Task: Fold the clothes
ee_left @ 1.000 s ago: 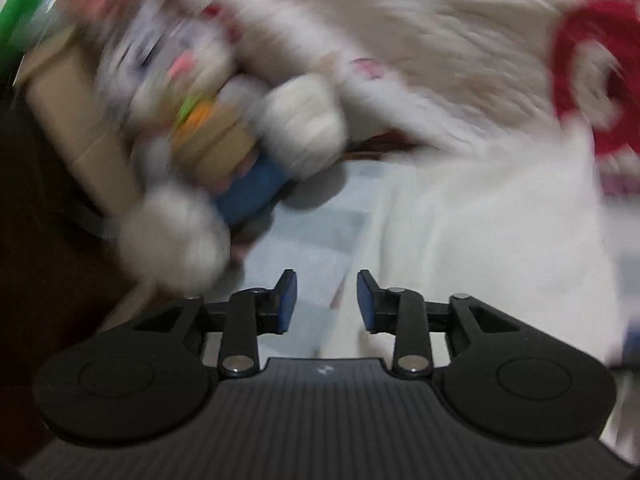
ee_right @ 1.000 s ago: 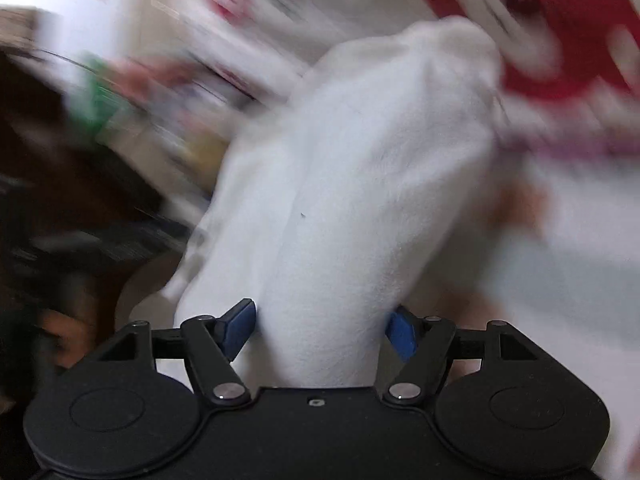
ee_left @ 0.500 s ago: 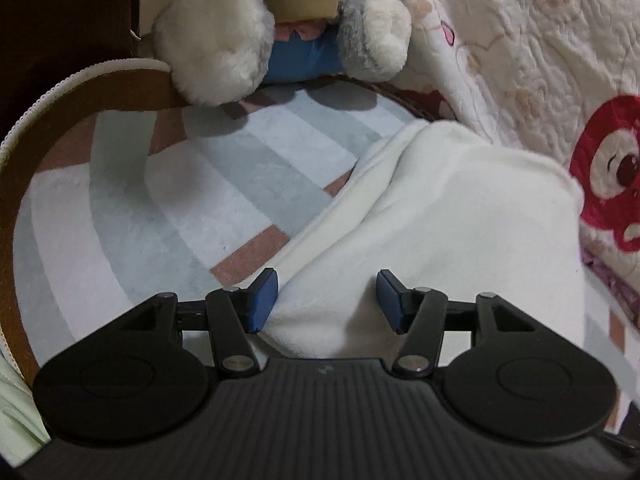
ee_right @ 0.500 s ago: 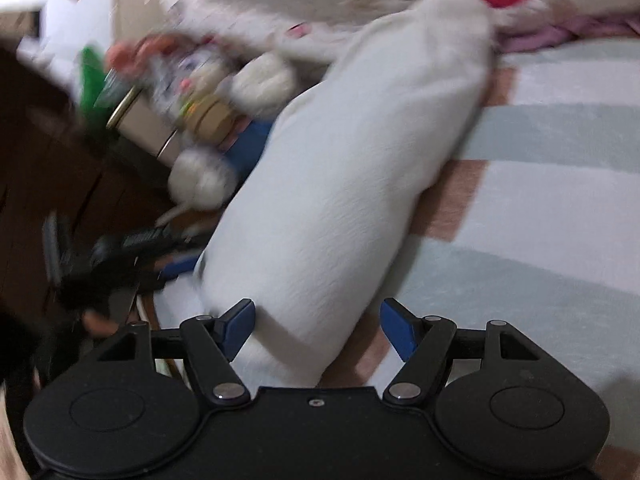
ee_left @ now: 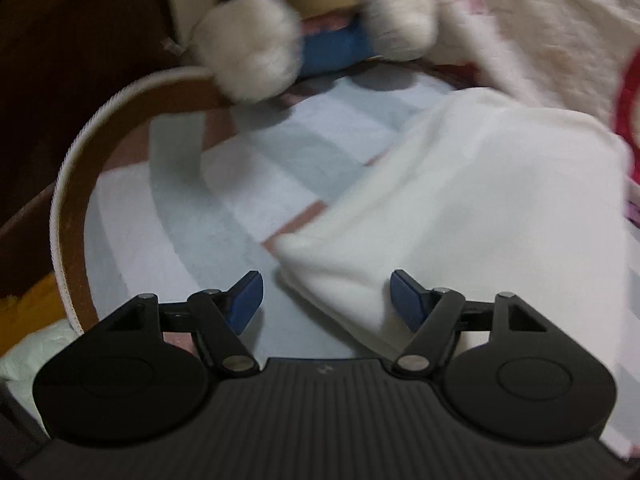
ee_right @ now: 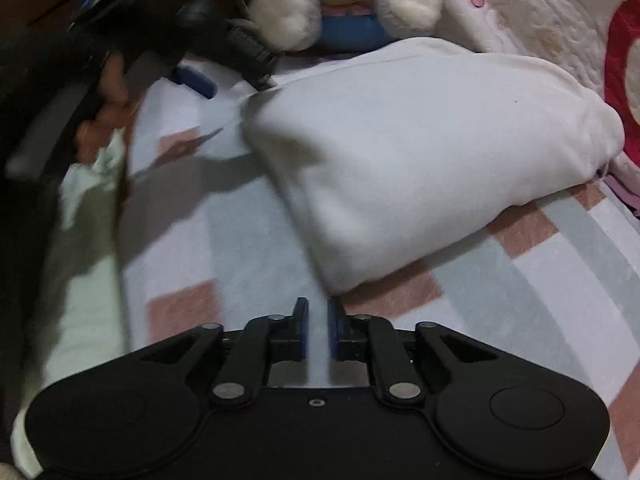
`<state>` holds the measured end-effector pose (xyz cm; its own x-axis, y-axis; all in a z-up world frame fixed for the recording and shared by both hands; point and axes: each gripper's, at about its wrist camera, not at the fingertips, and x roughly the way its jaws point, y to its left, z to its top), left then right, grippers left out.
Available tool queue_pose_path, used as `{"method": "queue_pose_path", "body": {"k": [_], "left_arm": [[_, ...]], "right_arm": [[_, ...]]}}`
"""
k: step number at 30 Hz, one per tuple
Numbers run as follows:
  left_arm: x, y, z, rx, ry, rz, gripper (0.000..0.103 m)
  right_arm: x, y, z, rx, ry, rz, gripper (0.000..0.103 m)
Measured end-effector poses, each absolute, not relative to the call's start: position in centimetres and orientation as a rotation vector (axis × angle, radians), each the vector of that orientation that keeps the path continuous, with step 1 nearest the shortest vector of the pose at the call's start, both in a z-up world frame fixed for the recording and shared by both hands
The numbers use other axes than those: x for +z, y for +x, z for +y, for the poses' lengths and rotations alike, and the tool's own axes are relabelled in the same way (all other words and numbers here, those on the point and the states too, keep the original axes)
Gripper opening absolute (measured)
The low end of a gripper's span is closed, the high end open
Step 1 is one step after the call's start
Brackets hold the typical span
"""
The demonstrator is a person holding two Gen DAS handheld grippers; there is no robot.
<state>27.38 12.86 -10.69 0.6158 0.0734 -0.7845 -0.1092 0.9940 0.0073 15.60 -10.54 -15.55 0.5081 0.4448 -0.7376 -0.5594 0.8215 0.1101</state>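
The right gripper point(ee_right: 318, 326) is closing to a narrow gap with nothing between its pads, just short of the folded white garment point(ee_right: 420, 152) on the striped blanket point(ee_right: 248, 248). The left gripper point(ee_left: 326, 302) is opening, its pads clear of the garment's corner point(ee_left: 332, 276) between them. Beyond sit a plush toy point(ee_right: 340, 8) and a quilt point(ee_right: 540, 12).

We are finding a folded garment point(ee_right: 420, 160) lying on a rug point(ee_right: 248, 240). Behind it a plush toy point(ee_right: 340, 8) is sitting at the rug's far edge. To the garment's right a quilt point(ee_right: 552, 12) is lying, touching it. At far left a hand point(ee_right: 108, 108) is holding the left gripper point(ee_left: 326, 300) beside the garment.
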Motion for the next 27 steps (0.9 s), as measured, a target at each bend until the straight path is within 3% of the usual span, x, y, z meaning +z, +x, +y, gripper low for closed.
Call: {"method": "queue_pose_path", "body": {"k": [2, 4, 8, 10, 13, 14, 27], "left_arm": [[-9.2, 26.0, 10.9, 0.051, -0.002, 0.895, 0.074], [-7.9, 24.6, 8.9, 0.007, -0.024, 0.9, 0.074], [-5.2, 20.5, 5.4, 0.002, -0.004, 0.87, 0.085], [-4.1, 18.3, 3.3, 0.031, 0.052, 0.844, 0.09], [-2.8, 14.9, 0.5, 0.015, 0.105, 0.805, 0.098], [-2.4, 13.8, 0.0, -0.006, 0.106, 0.798, 0.098], [2.0, 0.5, -4.9, -0.129, 0.129, 0.791, 0.1]], "right_arm": [[-14.1, 14.9, -12.6, 0.563, -0.04, 0.809, 0.02], [-12.6, 14.3, -14.6, 0.515, 0.021, 0.775, 0.036], [-10.5, 12.5, -18.5, 0.444, 0.05, 0.726, 0.037], [-9.6, 11.0, -20.2, 0.43, 0.07, 0.699, 0.044], [-8.0, 8.4, -22.0, 0.438, 0.098, 0.658, 0.067], [-7.6, 7.7, -22.5, 0.442, 0.096, 0.649, 0.07], [-2.5, -2.4, -27.6, 0.407, 0.112, 0.58, 0.072]]}}
